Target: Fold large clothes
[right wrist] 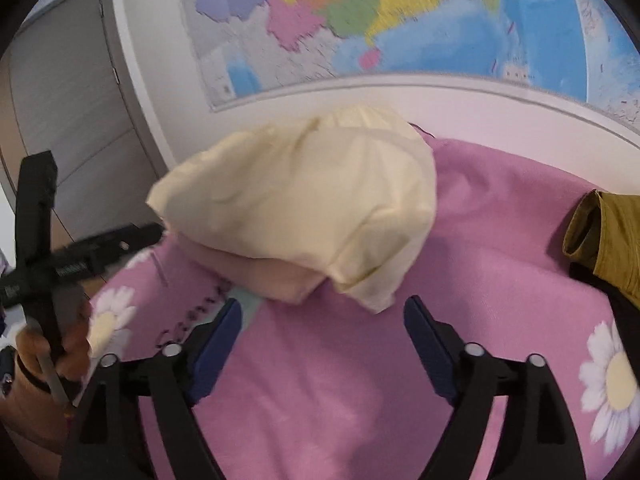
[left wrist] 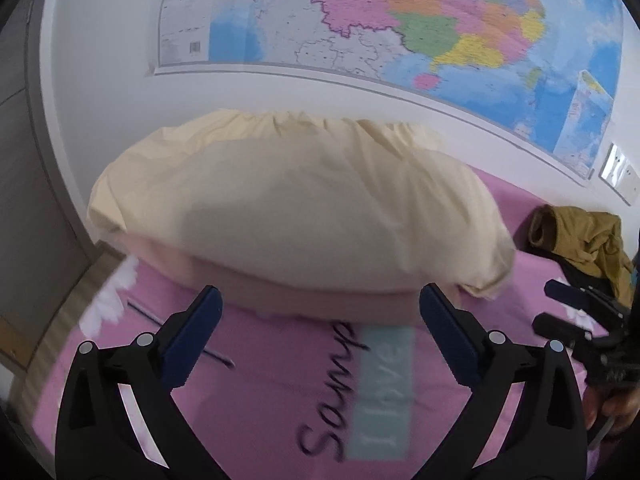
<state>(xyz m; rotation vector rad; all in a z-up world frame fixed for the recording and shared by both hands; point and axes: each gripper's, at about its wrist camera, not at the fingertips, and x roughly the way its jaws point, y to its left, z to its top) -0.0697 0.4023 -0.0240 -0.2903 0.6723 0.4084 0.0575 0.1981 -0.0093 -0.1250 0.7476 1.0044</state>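
While both tools tilt down over the pink bed (right wrist: pixel 340 360), left tool (left wrist: pixel 320 320) and right tool (right wrist: pixel 322 332) gape empty, cream garment (left wrist: pixel 296 216) at twelve o'clock.

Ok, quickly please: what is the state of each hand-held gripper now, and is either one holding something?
Left hand-held gripper: open, holding nothing.
Right hand-held gripper: open, holding nothing.

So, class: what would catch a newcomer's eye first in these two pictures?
The pale yellow garment bundled on the pink bedspread, below the colourful wall map. An olive garment lies crumpled to its right. Both the left gripper and the right gripper stand open, empty.
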